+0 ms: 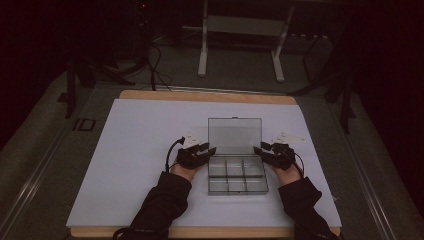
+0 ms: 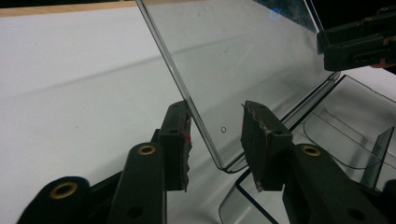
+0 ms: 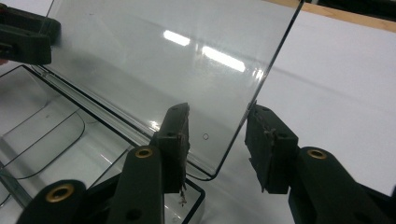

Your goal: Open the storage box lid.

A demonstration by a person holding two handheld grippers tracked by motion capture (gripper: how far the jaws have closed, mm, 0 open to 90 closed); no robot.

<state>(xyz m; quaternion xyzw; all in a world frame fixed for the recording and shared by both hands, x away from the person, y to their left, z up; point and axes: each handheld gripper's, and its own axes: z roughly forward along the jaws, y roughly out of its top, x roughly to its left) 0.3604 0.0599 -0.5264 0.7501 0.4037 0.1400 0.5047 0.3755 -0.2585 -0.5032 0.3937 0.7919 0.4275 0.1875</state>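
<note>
A clear plastic compartment box (image 1: 237, 176) lies on the white table top, its lid (image 1: 235, 135) raised upright at the far side. My left gripper (image 1: 207, 148) is at the lid's left edge and my right gripper (image 1: 261, 148) at its right edge, both low near the hinge. In the left gripper view the lid (image 2: 243, 60) passes between the jaws of my left gripper (image 2: 215, 135), which stand apart with a gap. In the right gripper view the lid's edge (image 3: 173, 60) sits between the parted jaws of my right gripper (image 3: 217, 140). The box's compartments (image 3: 46, 135) are empty.
The white sheet (image 1: 145, 145) covers a wooden table with its front edge (image 1: 200, 232) near the person. Beyond the table a white metal frame (image 1: 240, 40) and dark cables (image 1: 155, 65) stand on the grey floor.
</note>
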